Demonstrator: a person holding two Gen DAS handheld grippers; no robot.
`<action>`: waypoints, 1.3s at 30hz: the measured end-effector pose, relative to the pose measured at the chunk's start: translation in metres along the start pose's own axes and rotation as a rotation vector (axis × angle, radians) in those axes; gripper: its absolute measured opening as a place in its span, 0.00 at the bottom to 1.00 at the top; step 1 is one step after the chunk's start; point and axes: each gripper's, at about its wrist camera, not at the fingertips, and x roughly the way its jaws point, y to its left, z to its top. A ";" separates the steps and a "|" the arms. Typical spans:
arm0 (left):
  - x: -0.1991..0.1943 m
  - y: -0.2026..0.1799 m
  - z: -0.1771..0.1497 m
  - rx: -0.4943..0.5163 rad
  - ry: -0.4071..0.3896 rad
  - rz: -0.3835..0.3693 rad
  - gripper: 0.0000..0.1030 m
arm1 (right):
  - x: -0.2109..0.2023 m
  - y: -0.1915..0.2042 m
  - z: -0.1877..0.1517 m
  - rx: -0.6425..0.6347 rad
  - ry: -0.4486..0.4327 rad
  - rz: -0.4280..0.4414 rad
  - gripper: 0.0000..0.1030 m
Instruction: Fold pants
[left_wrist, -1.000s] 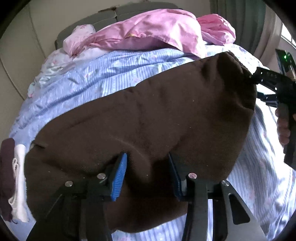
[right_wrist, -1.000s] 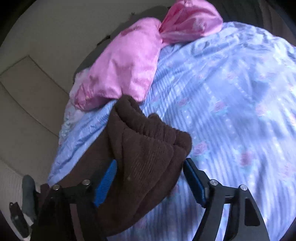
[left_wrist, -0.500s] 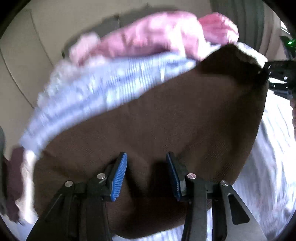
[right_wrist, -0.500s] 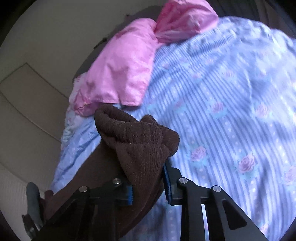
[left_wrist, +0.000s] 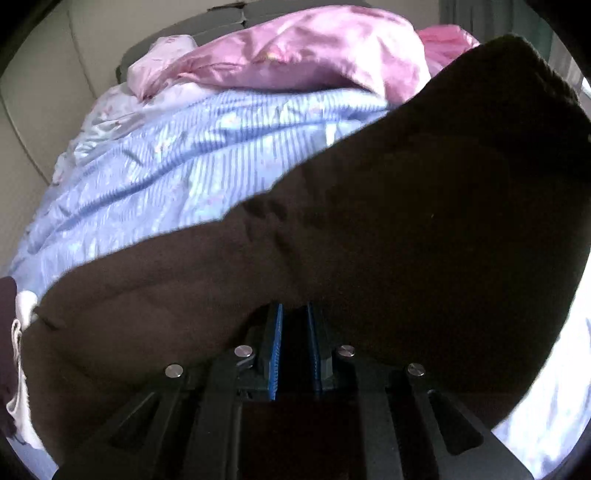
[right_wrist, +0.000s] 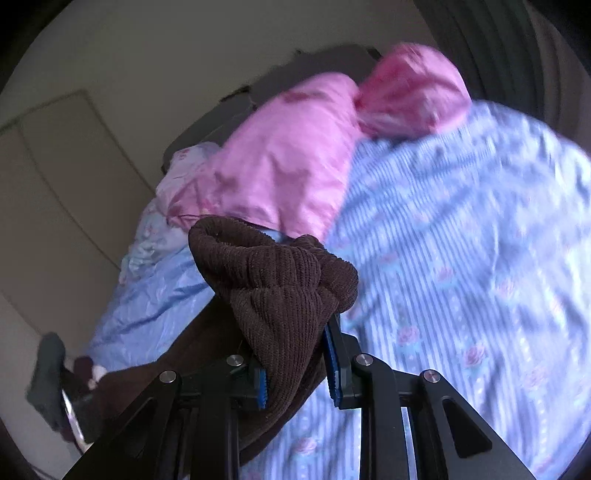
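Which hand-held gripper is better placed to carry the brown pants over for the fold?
Probably the right. The right hand-held gripper is shut on a bunched end of the brown pants, raised above the striped bedsheet. The left hand-held gripper pinches mid-edge of the cloth.

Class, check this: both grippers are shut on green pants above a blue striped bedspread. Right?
Not quite: the pants are brown, as the right wrist view shows. The rest holds: left gripper and right gripper are shut on them, above the blue striped bedspread.
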 end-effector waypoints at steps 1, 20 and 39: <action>-0.015 0.006 0.000 -0.019 -0.030 -0.016 0.15 | -0.007 0.010 0.001 -0.029 -0.015 -0.016 0.24; -0.166 0.214 -0.125 -0.293 -0.153 0.077 0.17 | -0.044 0.304 -0.071 -0.662 -0.163 -0.129 0.23; -0.151 0.277 -0.189 -0.424 -0.117 0.117 0.41 | 0.020 0.371 -0.255 -0.876 -0.028 -0.006 0.28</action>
